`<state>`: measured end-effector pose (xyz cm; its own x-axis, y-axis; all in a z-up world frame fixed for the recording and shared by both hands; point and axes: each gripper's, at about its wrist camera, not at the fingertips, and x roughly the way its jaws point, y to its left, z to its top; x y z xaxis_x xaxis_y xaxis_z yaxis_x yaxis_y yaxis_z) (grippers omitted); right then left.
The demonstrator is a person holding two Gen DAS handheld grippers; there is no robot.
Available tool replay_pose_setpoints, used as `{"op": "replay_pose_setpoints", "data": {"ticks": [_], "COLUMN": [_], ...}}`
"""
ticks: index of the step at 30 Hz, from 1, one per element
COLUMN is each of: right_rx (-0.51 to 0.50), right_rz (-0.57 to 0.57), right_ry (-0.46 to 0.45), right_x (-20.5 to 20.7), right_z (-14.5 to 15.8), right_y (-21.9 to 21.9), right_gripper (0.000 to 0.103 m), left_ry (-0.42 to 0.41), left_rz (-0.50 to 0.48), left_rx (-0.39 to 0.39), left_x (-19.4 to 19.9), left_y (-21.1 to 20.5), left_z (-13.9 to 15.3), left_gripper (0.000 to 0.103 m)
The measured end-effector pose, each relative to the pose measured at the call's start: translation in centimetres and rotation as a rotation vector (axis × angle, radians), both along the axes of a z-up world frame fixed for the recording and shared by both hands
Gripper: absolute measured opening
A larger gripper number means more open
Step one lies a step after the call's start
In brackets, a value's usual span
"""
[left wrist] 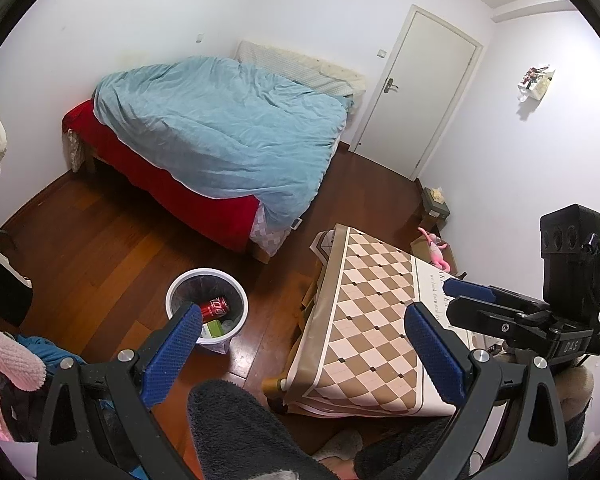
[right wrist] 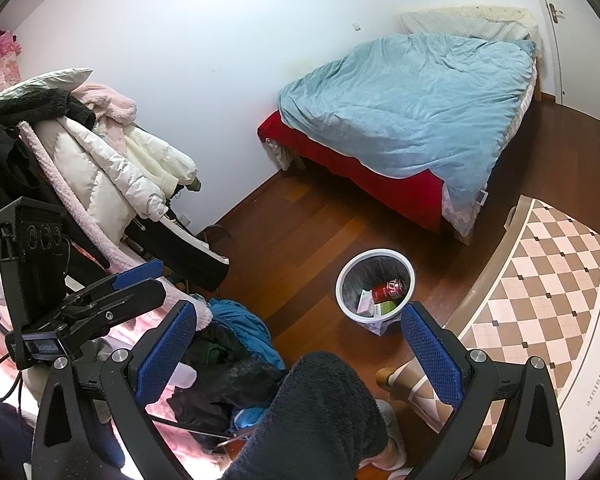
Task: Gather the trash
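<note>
Trash — a red can (right wrist: 389,289) and small boxes (right wrist: 366,302) — already sits in the bin (right wrist: 342,280) on the floor; left gripper (left wrist: 304,354) and right gripper (right wrist: 298,350) both gape empty, no loose trash visible — likely finished.

the right gripper (right wrist: 298,344) hangs with jaws wide and empty above the wood floor (right wrist: 300,232); a white bin (right wrist: 342,280) there holds a red can (right wrist: 389,289) and small boxes (right wrist: 366,302).
</note>
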<state>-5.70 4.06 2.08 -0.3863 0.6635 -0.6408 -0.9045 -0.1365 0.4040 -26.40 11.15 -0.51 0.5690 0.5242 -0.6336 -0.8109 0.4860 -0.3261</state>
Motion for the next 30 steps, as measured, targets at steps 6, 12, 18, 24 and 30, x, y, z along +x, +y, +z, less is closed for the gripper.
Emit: {"op": "replay_pose_setpoints", "data": {"ticks": [6,12,18,24,30], "right_rx": [0.002,0.001,0.004,0.002,0.0], "right_rz": [-0.002,-0.002,-0.003,-0.002,-0.004], "right_ry": [-0.001,0.001,0.001,0.001,0.005], "right_x": [0.03,0.12,0.2,0.23,0.22], "right_z": [0.16,0.31,0.41,0.34,0.46], "right_y": [-0.07,-0.16,-0.25,-0.27,-0.35], "right_gripper": [0.103,0.103,0.103,0.103,0.103], "left_ry": [0.0,-0.003,-0.005,-0.006,-0.012], "left_rz": [-0.006,-0.01,-0.014,-0.017,-0.024], "left_rx": [0.004,0.004,0.006,0.01,0.012], "left_x": [0.13,0.1,0.15,-0.1,-0.41], "left_y": [0.01,0.0,0.08,0.1,0.27], "left_z": [0.24,0.2,0.44,0.57,0.67], "left_gripper": [0.103,0.103,0.103,0.103,0.103]}}
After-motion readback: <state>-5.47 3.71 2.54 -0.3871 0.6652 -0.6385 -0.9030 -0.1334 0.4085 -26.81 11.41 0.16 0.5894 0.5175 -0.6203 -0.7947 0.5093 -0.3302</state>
